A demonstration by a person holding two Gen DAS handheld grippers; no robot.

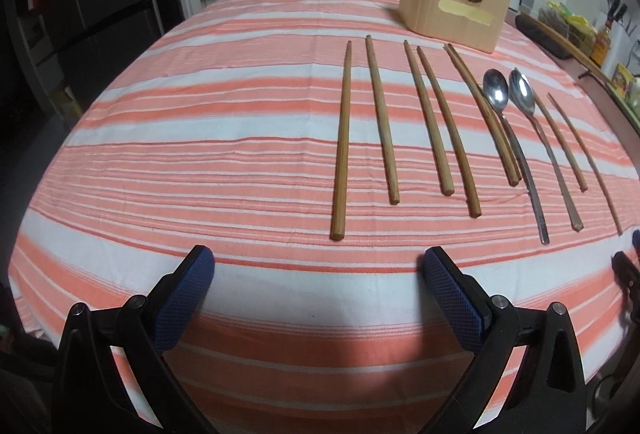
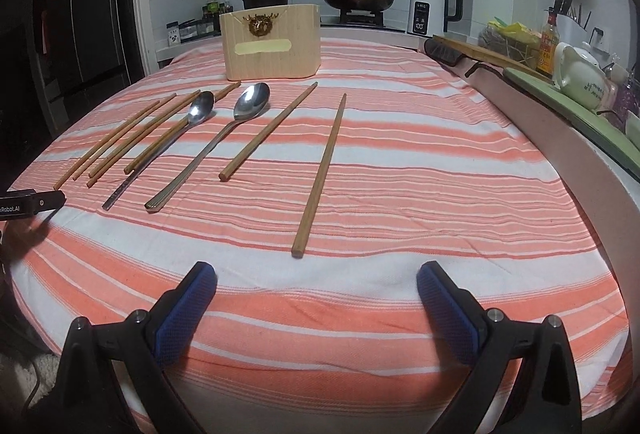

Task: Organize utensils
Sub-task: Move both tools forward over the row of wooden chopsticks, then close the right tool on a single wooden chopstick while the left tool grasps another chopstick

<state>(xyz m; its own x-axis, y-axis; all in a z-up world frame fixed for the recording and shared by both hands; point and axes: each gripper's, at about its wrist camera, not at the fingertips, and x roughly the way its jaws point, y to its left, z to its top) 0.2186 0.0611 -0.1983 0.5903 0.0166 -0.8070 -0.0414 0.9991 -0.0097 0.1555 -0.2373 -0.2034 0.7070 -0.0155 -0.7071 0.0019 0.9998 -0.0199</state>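
Left wrist view: we count eight wooden chopsticks (image 1: 343, 139) and two metal spoons (image 1: 494, 91) lying in a row on the striped cloth (image 1: 200, 161), one cardboard box (image 1: 454, 7) behind them. Our left gripper (image 1: 318, 266) and right gripper (image 2: 316, 280) both hover with jaws spread wide, empty.

Left gripper (image 1: 316, 266) held low, level, jaws spread wide, nothing between blue pads (image 1: 452, 298). Right gripper (image 2: 316, 280) alongside, likewise gaping, empty, pointed forward.
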